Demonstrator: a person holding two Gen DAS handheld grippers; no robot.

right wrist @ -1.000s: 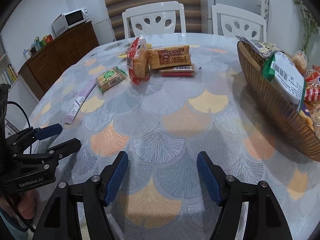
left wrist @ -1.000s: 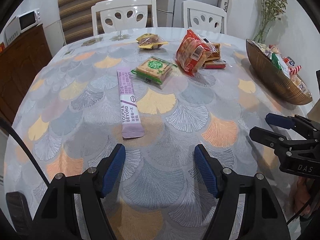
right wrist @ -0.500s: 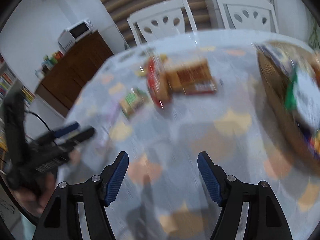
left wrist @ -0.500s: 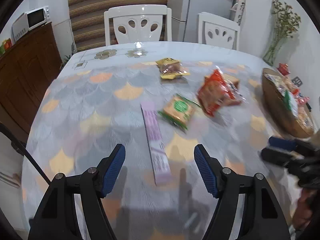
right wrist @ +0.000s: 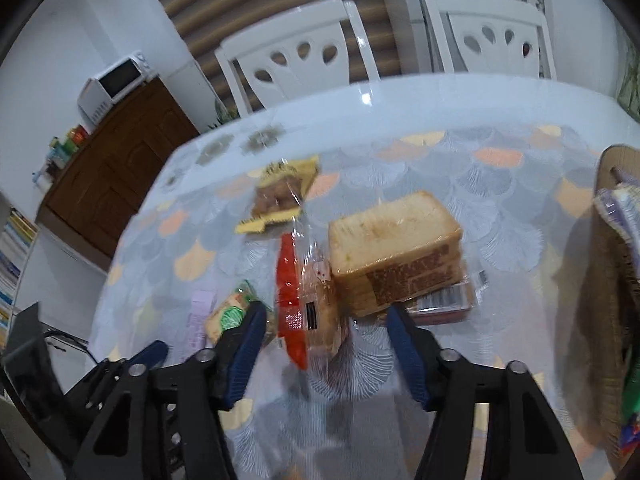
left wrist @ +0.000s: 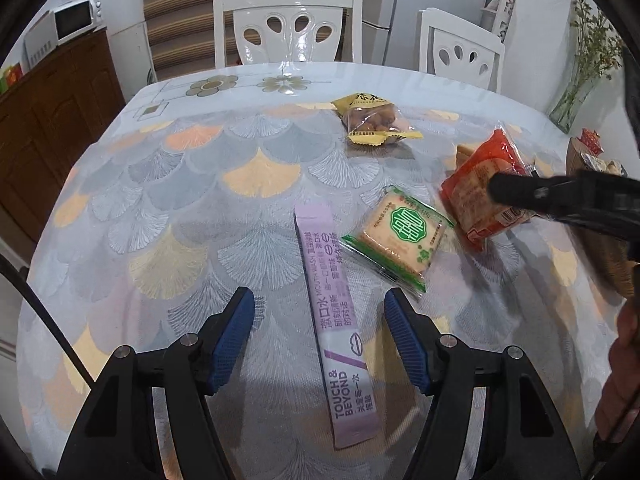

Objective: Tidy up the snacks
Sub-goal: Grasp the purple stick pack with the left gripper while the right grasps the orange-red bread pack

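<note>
Straddling the purple sachet (left wrist: 335, 312), my left gripper (left wrist: 319, 334) is gaping, empty. My right gripper (right wrist: 326, 350) is framing the red packet (right wrist: 298, 308), equally unclenched. Five snacks are lying loose ahead; the basket (right wrist: 600, 280) is waiting rightward.

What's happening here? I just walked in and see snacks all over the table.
Someone is tidying snacks with two handheld grippers. The open left gripper frames the purple sachet; the open right gripper frames the red packet. Neither holds anything yet. The basket holds some snacks.

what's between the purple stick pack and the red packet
The green cracker pack lies between purple stick pack and red packet, clearest in the left wrist view.
</note>
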